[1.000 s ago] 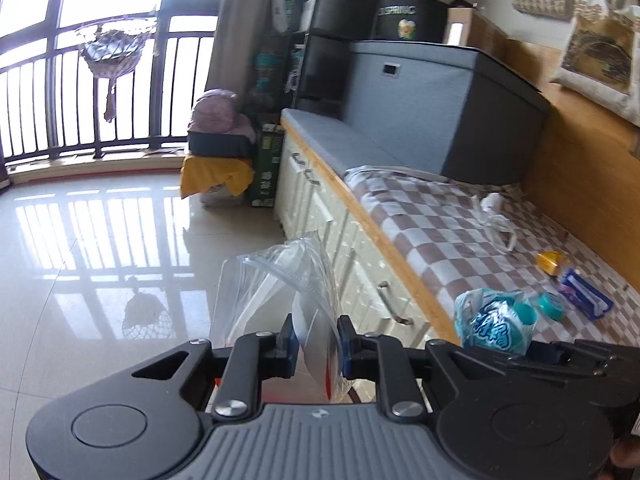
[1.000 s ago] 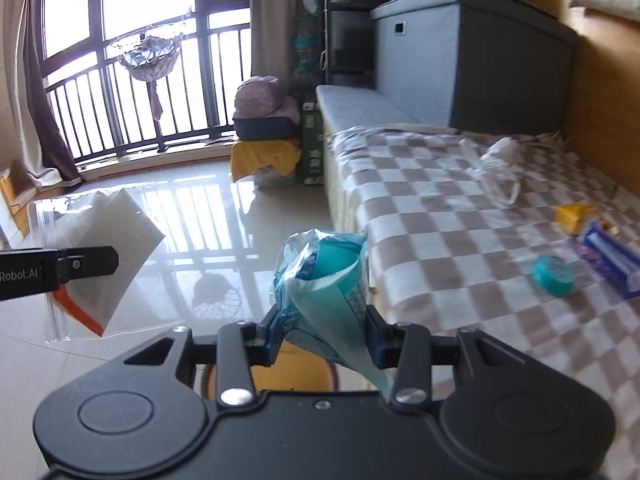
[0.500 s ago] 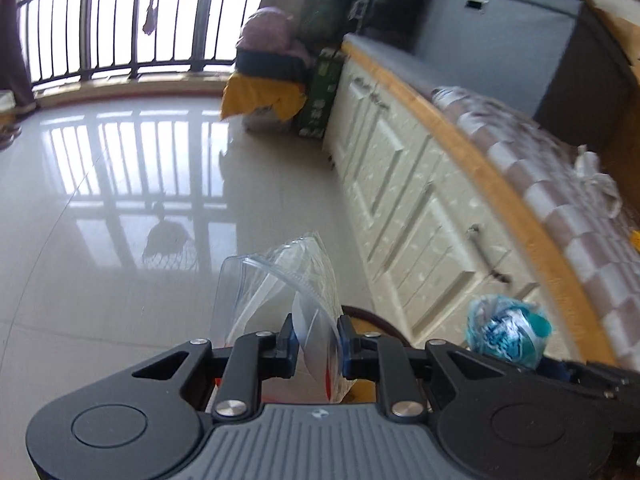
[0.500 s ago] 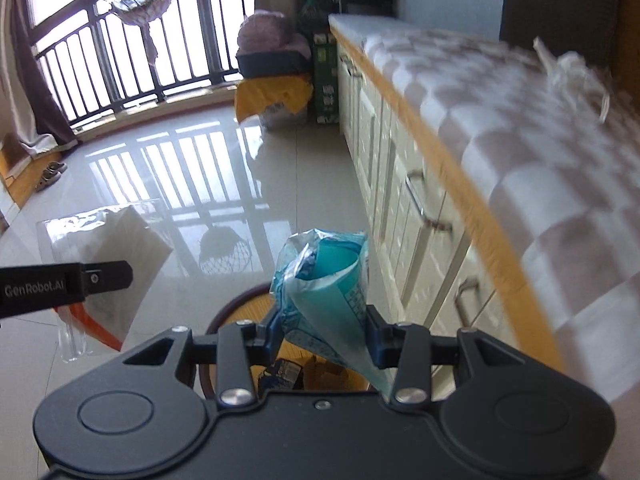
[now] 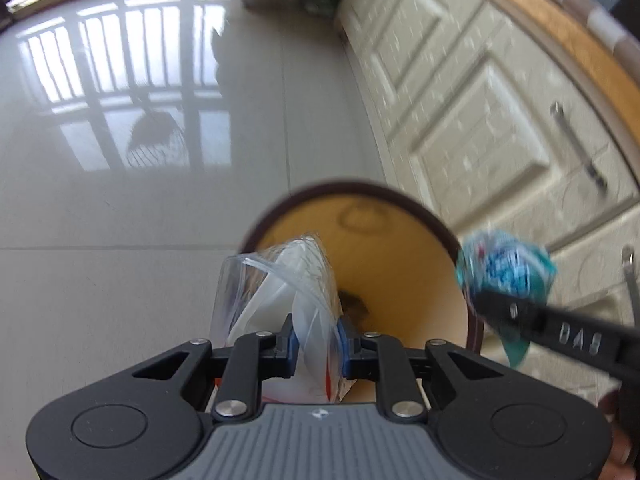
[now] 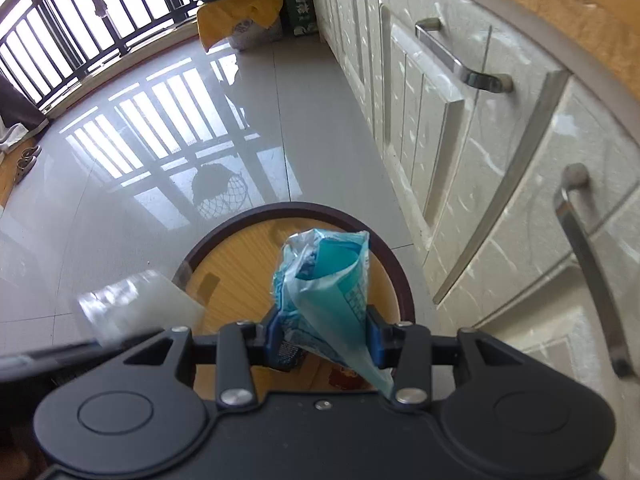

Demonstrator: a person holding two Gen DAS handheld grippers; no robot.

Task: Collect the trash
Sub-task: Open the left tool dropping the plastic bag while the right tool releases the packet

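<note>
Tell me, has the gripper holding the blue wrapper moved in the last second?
Yes. The right gripper with the blue wrapper has come down from bench-top level to the round bin on the floor.

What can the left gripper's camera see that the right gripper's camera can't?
Only the left wrist view shows the left gripper up close, pinching a clear plastic bag, and the right gripper's finger from the side.

Only the right wrist view shows the right gripper up close, clamped on a teal wrapper, plus the balcony railing and shoes at the left edge.

Both show the round bin below, the shiny floor and the white cabinets.
</note>
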